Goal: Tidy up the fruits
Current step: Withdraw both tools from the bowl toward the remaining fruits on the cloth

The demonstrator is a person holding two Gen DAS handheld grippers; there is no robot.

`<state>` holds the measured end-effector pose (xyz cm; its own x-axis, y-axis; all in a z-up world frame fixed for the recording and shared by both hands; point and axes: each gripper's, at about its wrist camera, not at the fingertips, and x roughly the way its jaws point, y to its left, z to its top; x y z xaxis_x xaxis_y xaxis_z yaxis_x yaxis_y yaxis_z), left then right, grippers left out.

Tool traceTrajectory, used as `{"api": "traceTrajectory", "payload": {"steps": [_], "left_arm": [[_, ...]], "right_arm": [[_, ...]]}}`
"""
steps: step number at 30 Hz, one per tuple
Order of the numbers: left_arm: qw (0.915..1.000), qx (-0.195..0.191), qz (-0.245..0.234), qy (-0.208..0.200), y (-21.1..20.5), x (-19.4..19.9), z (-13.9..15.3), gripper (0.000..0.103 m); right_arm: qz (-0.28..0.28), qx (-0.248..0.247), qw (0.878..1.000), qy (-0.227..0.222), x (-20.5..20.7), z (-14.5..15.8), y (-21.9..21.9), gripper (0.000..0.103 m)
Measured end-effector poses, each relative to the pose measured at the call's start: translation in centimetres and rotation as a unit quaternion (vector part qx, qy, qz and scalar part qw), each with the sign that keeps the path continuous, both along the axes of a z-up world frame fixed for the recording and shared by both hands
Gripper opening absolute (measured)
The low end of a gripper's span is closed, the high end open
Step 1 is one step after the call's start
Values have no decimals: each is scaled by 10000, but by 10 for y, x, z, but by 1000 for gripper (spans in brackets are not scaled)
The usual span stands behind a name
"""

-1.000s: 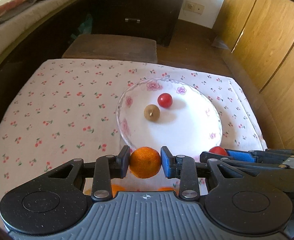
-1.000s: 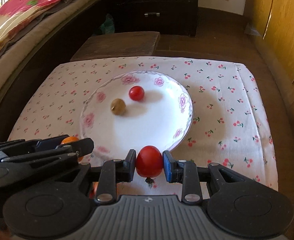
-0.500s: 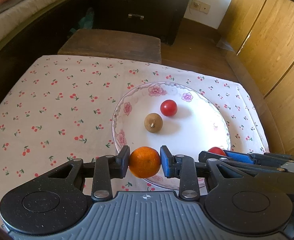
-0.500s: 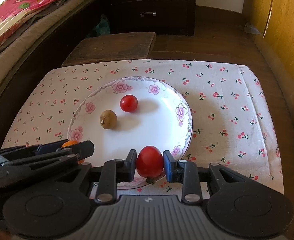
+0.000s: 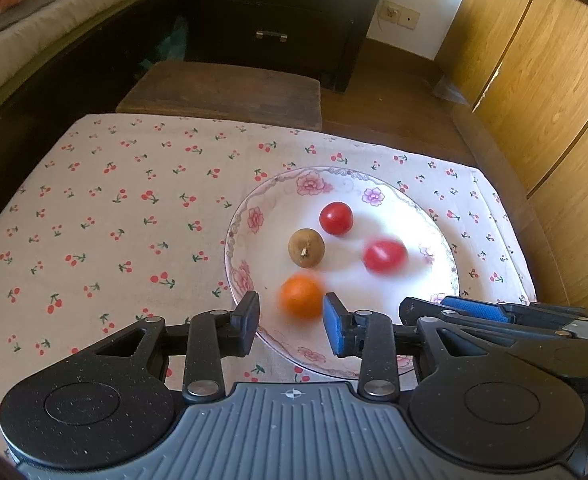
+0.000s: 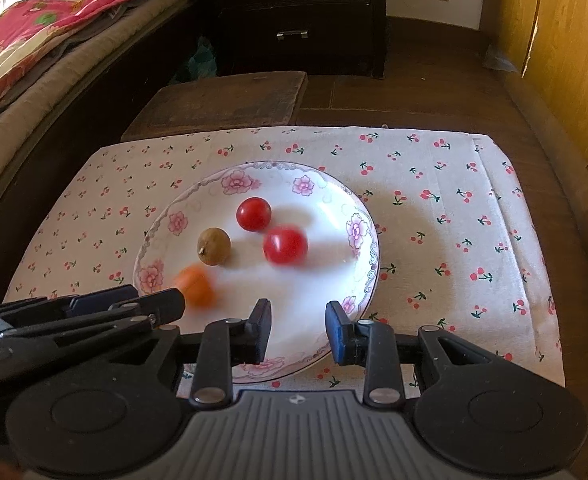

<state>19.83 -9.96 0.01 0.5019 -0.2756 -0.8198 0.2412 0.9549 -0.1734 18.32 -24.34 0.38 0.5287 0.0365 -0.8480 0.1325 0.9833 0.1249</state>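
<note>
From the left wrist, the left gripper (image 5: pixel 290 322) had its fingers spread wide over the near rim of the plate (image 5: pixel 449 276), and the blurred orange (image 5: pixel 301 295) lay free on it beside a brown fruit (image 5: pixel 306 248). From the right wrist, the right gripper (image 6: pixel 298 330) was likewise wide and empty, its blurred tomato (image 6: pixel 285 245) loose mid-plate near a second tomato (image 6: pixel 254 213). Lifting both grippers straight up would probably avoid nudging the unsettled fruit.

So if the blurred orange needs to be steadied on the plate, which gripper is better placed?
Left. The left gripper is open with the orange just ahead between its fingers; the right gripper is off to the side.
</note>
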Motion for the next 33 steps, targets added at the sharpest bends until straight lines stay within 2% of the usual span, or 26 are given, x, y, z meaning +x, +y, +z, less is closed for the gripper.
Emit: {"api": "traceTrajectory", "payload": {"steps": [12,33], "left_arm": [[9999,-85,-11,-121,7,-6,12,45],[9998,27,47,-206,44,-42,25,45]], "right_arm": [[-24,23,9999,-169,-11,14,5,32],[367,124,9992,-55,-46,21,41,32]]}}
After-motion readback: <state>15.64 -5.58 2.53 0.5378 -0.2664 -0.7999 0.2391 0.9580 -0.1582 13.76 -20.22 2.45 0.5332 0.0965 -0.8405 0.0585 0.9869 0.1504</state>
